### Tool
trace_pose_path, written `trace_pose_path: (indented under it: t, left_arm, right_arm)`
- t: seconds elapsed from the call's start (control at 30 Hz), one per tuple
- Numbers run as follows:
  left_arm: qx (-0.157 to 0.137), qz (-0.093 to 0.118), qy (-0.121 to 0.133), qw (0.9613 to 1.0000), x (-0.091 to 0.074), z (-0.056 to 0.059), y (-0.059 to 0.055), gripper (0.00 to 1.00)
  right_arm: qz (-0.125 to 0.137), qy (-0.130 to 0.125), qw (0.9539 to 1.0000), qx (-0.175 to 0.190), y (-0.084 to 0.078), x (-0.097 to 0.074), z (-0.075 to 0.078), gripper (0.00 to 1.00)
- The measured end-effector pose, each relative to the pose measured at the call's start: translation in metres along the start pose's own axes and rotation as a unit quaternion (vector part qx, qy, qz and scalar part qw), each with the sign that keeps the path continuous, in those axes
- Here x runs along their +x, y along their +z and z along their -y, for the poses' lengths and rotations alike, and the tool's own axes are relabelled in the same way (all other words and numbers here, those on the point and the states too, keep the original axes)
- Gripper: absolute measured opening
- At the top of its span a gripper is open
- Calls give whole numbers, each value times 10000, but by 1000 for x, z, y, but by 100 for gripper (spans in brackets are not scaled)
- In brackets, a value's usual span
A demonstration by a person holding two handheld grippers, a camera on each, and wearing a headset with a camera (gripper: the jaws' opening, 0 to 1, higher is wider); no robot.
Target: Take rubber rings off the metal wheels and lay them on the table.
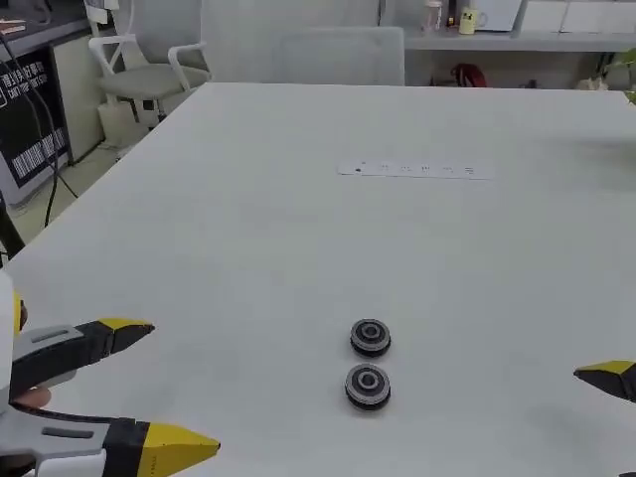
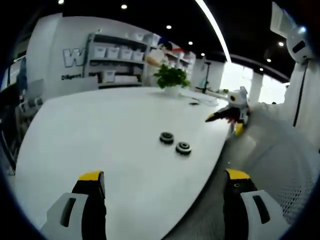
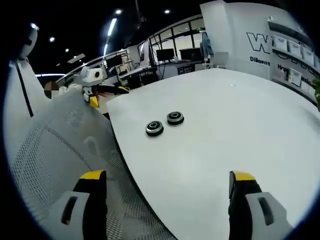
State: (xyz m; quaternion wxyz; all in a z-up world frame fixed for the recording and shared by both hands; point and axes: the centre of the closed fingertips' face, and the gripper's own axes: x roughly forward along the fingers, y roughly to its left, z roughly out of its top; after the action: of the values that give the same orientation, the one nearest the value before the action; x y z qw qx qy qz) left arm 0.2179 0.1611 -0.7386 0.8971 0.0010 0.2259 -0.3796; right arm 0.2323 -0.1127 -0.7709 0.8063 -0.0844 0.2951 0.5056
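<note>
Two metal wheels with black rubber rings lie flat on the white table (image 1: 298,229), one farther (image 1: 370,338) and one nearer (image 1: 368,386), almost touching. My left gripper (image 1: 164,390) hovers open at the lower left, well apart from them. My right gripper (image 1: 608,380) shows one yellow tip at the right edge. In the left gripper view the wheels (image 2: 166,137) (image 2: 183,148) lie ahead of my open left gripper (image 2: 163,177), with the right gripper (image 2: 229,114) beyond. In the right gripper view they (image 3: 175,118) (image 3: 154,128) sit ahead of my open right gripper (image 3: 168,175), the left gripper (image 3: 102,90) behind them.
A flush white socket strip (image 1: 415,169) is set in the table farther back. Chairs (image 1: 144,75) stand at the far end. A potted plant (image 2: 171,77) stands on the far right of the table. A grey mesh chair back (image 3: 70,150) sits by the near table edge.
</note>
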Motion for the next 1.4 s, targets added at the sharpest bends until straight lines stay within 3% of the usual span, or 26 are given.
trace_pose_path:
  t: [0.83, 1.07, 1.4]
  left_arm:
    - [-4, -58, 22, 10000, -6, -3, -2, 100]
    - [70, -24, 46, 10000, -7, -3, 3, 100]
    - [196, -24, 31, 9998, -7, -1, 9, 100]
  right_arm:
    - [-91, -106, 9999, -60, -2, -4, 7, 98]
    - [176, -68, 9998, 27, 15, -9, 9, 98]
    - [130, -146, 9998, -52, 17, -14, 17, 97]
